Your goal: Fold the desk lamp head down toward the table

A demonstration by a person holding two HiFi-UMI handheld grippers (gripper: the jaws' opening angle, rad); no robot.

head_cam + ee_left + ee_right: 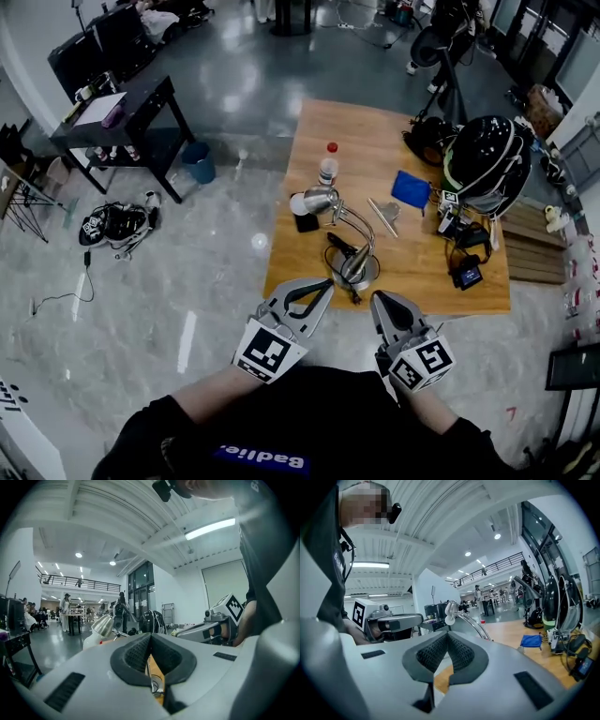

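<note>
Desk lamp [349, 225] on the table [469, 281]. Its base [359, 270] stood just inside the near edge, and its curved neck rose and bent toward the left edge, where the lamp head [319, 199] hung raised, not yet lowered. A bottle [328, 164] stood just beyond the head, and a blue cloth [410, 188] lay nearer the right edge.

Risks, as judged: the base looked small and sat close to the near edge, so a downward push on the head with nothing steadying the base could tip the lamp or drag it off the table. A sideways sweep of the head could knock over the bottle. The smooth, rounded shade offered little purchase, so pads could slide off it, and the dark cord [339, 251] beside the base could snag a jaw.

Tools: the left gripper [323, 284] and right gripper [379, 298] both hung short of the near edge, apart from the lamp. The 2 jaws of each were pressed fully together with nothing between them, and neither touched anything.
</note>
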